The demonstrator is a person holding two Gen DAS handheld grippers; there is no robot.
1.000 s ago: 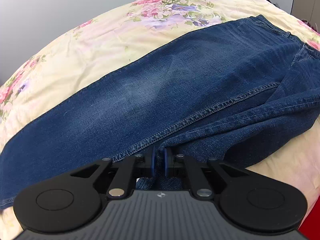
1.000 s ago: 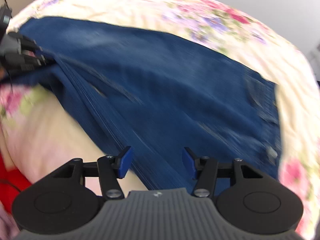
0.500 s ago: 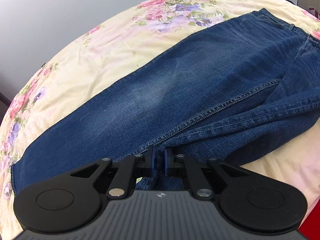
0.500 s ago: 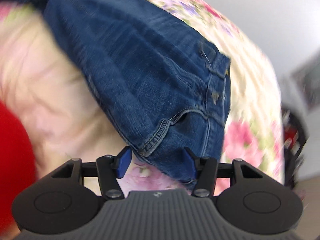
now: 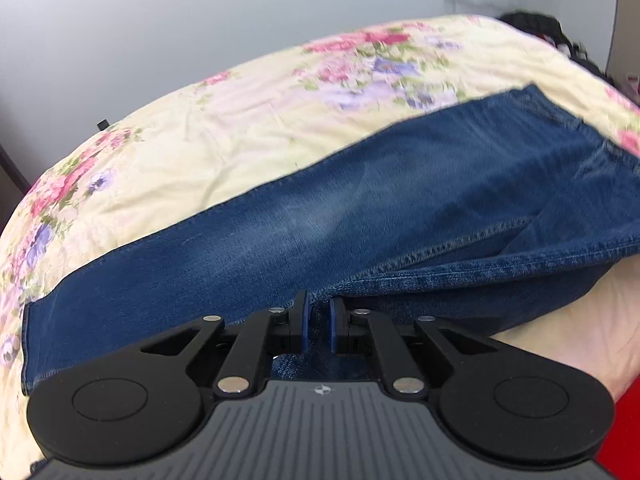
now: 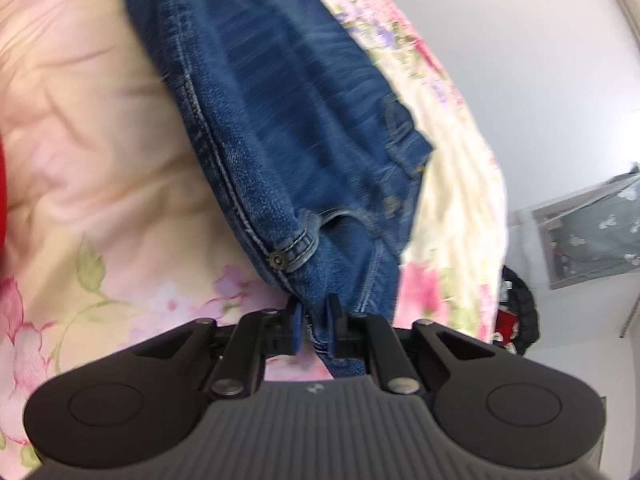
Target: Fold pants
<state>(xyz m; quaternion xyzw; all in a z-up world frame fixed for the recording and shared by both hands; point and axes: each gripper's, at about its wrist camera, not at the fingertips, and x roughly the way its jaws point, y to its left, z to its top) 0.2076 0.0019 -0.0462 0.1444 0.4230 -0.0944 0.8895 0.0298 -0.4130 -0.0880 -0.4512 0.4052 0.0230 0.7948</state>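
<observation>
Blue jeans (image 5: 360, 216) lie across a floral bedspread (image 5: 248, 128), one leg stretching to the lower left with its hem at the left edge. My left gripper (image 5: 319, 312) is shut on a fold of denim along the near leg's seam, which is raised off the bed. In the right wrist view the waist end of the jeans (image 6: 280, 128) hangs toward the camera, with a rivet and pocket corner visible. My right gripper (image 6: 315, 320) is shut on the waistband edge, its blue pads pressing the cloth.
The bedspread (image 6: 80, 184) surrounds the jeans on all sides. A red patch (image 5: 624, 424) shows at the lower right of the left wrist view. Dark clothing (image 6: 520, 312) and a hanging grey cloth (image 6: 592, 232) stand beyond the bed by a white wall.
My right gripper swung from the leg area to the waistband and closed on it. My left gripper rose, lifting the held seam fold; more of the bed and wall shows.
</observation>
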